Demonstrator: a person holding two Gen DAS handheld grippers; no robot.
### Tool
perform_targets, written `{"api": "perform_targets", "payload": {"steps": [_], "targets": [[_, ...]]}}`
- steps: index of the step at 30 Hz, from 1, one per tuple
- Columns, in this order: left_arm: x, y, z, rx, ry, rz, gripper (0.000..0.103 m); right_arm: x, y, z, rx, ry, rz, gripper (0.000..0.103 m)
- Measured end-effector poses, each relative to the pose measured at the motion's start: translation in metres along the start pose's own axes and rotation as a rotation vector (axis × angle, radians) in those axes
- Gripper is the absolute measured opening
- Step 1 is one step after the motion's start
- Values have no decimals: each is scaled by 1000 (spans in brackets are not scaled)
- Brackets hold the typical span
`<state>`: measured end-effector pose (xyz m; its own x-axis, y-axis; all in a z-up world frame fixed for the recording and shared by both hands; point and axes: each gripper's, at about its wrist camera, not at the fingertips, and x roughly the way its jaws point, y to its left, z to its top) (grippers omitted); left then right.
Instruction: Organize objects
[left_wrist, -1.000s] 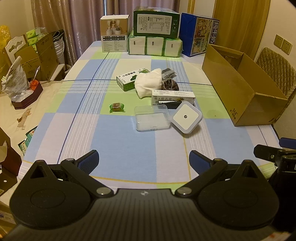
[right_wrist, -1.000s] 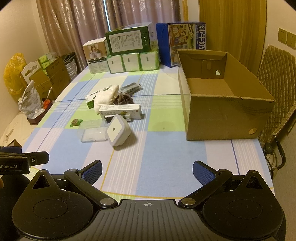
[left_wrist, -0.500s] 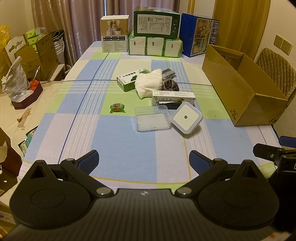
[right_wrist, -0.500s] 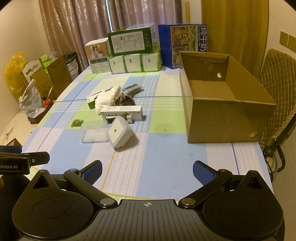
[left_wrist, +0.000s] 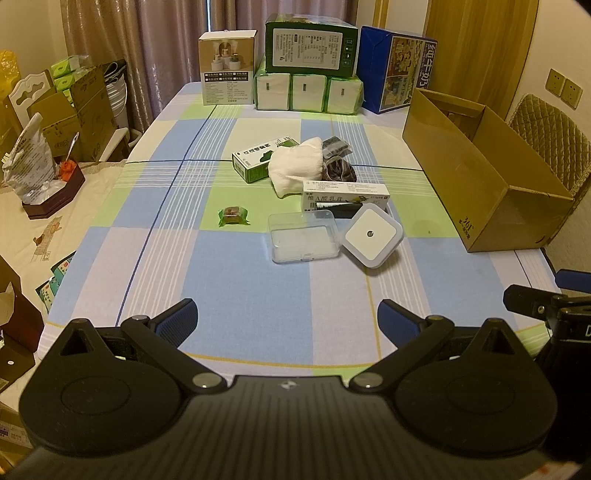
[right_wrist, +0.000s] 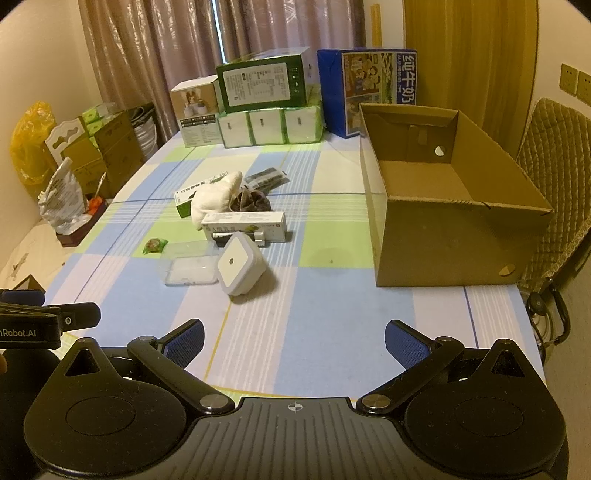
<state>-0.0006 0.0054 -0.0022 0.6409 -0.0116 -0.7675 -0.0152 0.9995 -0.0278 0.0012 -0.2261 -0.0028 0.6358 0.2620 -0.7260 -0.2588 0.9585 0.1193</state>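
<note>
A cluster of loose items lies mid-table: a white square night light, a clear plastic case, a long white ointment box, a white cloth, a green medicine box, a dark pouch and a small green-wrapped sweet. An open cardboard box stands at the right. My left gripper and right gripper both hover open and empty over the table's near edge.
Stacked product boxes and tissue packs line the table's far end, beside a blue milk carton box. A padded chair stands right of the cardboard box. Cartons and bags crowd the floor at the left.
The right gripper's view has crept slightly forward and upward toward the table. The left gripper has hardly moved. Both stay open.
</note>
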Motion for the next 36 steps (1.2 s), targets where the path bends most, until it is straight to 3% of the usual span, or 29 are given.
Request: {"api": "perform_targets", "payload": {"steps": [36], "targets": [[12, 5, -1, -28, 38, -40, 102, 12, -1, -2, 0, 14, 17, 101]]}}
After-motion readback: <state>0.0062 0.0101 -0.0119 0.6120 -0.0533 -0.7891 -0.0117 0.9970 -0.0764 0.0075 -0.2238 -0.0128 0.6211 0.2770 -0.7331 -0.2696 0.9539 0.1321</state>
